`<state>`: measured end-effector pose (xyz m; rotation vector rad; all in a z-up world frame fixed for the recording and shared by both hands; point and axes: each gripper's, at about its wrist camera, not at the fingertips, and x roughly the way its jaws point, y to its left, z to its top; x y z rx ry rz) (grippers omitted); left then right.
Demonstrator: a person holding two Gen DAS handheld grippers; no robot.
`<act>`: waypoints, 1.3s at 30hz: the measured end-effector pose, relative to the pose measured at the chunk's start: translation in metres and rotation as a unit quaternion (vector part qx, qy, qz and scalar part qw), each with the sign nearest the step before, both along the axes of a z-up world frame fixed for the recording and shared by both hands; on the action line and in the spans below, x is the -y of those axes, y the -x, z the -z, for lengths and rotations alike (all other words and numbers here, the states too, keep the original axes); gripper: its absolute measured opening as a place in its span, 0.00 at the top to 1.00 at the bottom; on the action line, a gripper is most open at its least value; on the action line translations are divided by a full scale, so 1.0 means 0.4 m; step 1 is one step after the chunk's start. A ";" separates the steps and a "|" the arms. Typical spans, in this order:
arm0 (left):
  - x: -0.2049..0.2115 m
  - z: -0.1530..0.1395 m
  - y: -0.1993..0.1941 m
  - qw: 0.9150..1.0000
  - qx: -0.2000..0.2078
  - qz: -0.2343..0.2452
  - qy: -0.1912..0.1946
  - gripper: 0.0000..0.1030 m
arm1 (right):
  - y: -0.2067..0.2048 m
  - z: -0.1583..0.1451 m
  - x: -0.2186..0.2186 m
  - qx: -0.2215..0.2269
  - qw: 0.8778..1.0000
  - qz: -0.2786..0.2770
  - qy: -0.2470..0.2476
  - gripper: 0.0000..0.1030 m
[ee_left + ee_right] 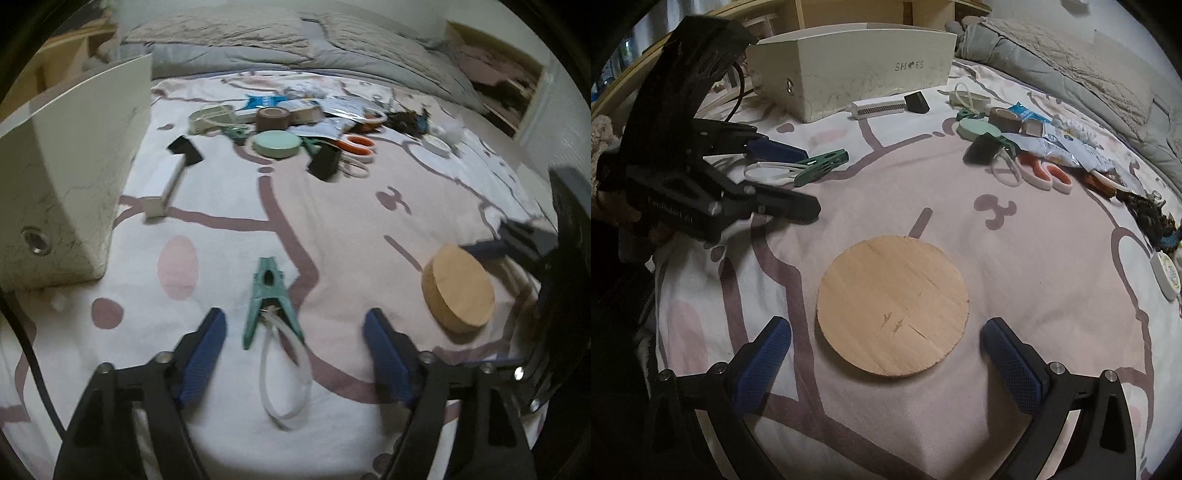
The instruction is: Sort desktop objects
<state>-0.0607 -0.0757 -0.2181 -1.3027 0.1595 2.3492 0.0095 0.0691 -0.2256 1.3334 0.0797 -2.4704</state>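
A green clothes peg (269, 300) with a white loop (284, 384) lies flat on the patterned bedsheet, between the blue pads of my left gripper (295, 328). The pads stand apart and touch neither side of it. In the right wrist view the same peg (822, 166) lies by the left gripper (801, 181). A round wooden disc (893, 305) rests on the sheet just ahead of my right gripper (884, 332), whose jaws stand wide open on either side of it without touching. The disc (458, 288) also shows at the right of the left wrist view.
A white shoe box (849, 74) stands at the far left. Beyond lies a pile of small things: a mint disc (276, 144), brown tape roll (273, 119), orange-handled scissors (1045, 171), a black block (325, 160) and a white stick (164, 188). A grey duvet (295, 40) lies behind.
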 end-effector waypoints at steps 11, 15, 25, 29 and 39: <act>-0.023 -0.024 -0.028 0.993 0.081 0.037 -0.071 0.35 | -0.004 -0.001 -0.002 -0.002 1.000 0.000 0.000 0.00; -0.051 -0.034 -0.037 0.991 0.090 0.058 -0.080 0.35 | -0.005 0.001 -0.002 -0.003 1.000 0.000 0.001 0.00; -0.018 -0.070 -0.016 0.996 0.028 0.083 -0.015 0.35 | -0.005 0.003 0.000 -0.003 1.000 0.000 -0.001 0.00; -0.014 -0.063 0.013 0.996 0.012 0.092 0.003 0.35 | -0.006 -0.001 0.004 -0.002 1.000 0.000 -0.002 0.00; -0.046 -0.005 0.032 0.990 0.008 0.136 0.048 0.33 | 0.013 -0.004 0.017 0.025 1.000 -0.001 -0.010 0.00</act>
